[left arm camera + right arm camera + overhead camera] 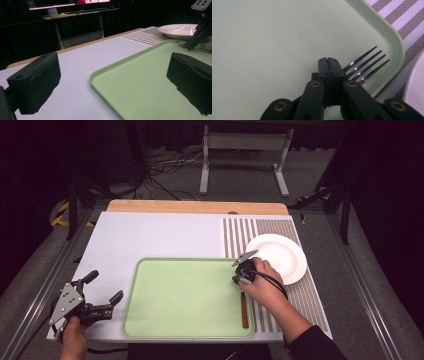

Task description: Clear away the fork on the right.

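While my right gripper [329, 62] is pressed closed on the fork [367, 65] at the green tray's [150, 295] right edge | my left gripper [102, 292] hangs open beside the tray | white plate [280, 255] near.

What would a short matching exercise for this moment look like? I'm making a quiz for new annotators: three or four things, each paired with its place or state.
Things:
1. fork
2. white plate
3. left gripper
4. right gripper

Places or states:
A. on the striped mat, right of the tray
B. jaws wide apart, beside the tray's left edge
C. lying in the green tray, along its right edge
D. jaws pressed together, over the fork

Pairs: 1-C, 2-A, 3-B, 4-D
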{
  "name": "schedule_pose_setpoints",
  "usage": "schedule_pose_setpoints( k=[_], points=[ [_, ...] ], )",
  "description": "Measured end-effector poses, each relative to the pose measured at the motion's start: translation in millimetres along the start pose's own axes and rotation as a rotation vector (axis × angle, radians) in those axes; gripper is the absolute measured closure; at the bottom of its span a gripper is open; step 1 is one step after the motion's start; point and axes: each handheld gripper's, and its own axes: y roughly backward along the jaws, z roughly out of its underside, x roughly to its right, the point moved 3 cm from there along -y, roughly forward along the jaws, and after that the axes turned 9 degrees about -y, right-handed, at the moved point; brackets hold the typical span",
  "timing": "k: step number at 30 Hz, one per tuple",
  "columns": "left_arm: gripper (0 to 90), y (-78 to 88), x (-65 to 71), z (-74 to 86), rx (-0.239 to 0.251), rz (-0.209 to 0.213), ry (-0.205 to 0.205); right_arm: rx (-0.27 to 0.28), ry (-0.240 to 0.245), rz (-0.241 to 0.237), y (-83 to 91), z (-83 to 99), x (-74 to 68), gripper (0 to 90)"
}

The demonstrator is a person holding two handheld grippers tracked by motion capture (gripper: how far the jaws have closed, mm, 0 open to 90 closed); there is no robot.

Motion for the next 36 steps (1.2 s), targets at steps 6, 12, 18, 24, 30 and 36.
schedule_pose_setpoints(
  k=[6,12,18,24,30,36],
  points=[
    [0.0,-0.1,0.0,0.0,0.0,0.0,0.0,0.068,-0.005,-0.039,11.3,-3.5,-3.0,69.7],
    [0.0,-0.2,-0.2,0.4,-0.001,-0.001,0.002,0.213,0.032,-0.079,29.3,-9.6,-5.5,32.5],
    [0.0,-0.2,0.6,-0.4,0.002,-0.001,0.0,0.334,0.057,-0.072,48.1,-5.6,-1.1,15.5],
    [0.0,0.2,0.5,-0.3,0.0,-0.001,-0.001,0.455,0.074,-0.111,64.5,5.1,5.8,10.7],
    [0.0,0.0,0.8,-0.3,0.003,-0.003,0.0,0.529,0.07,-0.132,78.5,20.6,15.0,9.2],
    [0.0,0.2,0.9,-0.3,0.002,-0.004,-0.002,0.577,0.061,-0.13,87.4,38.2,27.3,7.9]
  ],
)
